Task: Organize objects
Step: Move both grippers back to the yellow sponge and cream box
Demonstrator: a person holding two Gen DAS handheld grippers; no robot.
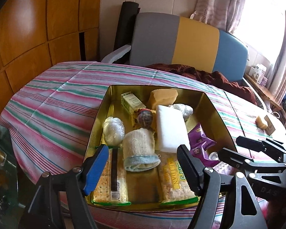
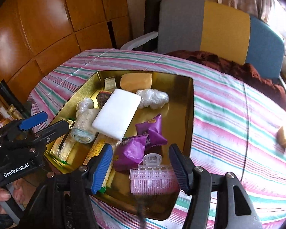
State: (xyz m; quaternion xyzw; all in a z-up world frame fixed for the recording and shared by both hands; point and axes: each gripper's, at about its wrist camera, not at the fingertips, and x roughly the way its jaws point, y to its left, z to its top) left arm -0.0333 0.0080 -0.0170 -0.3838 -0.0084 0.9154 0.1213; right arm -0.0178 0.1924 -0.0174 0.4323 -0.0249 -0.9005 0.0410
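A gold tin point(image 1: 215, 114) point(image 2: 183, 99) stands on the striped tablecloth and holds several items. Among them are a white foam block point(image 1: 170, 127) point(image 2: 117, 112), purple snack packets point(image 1: 199, 141) point(image 2: 150, 131), a rolled cream sock point(image 1: 139, 147) and two cracker packs point(image 1: 114, 183). My left gripper point(image 1: 143, 168) point(image 2: 56, 121) hangs open over the tin's near left end, above the sock and crackers, touching nothing. A pink hair roller point(image 2: 152, 181) lies in the tin's near right corner. My right gripper point(image 2: 141, 164) point(image 1: 229, 146) is open just above it, pads off it.
A yellow sponge piece point(image 1: 262, 122) point(image 2: 285, 139) and a brown card lie on the cloth to the right. A striped chair point(image 1: 196, 43) with a dark red garment point(image 1: 219, 76) stands behind the table. Wooden panels point(image 1: 38, 28) and bottles point(image 2: 11, 110) are at left.
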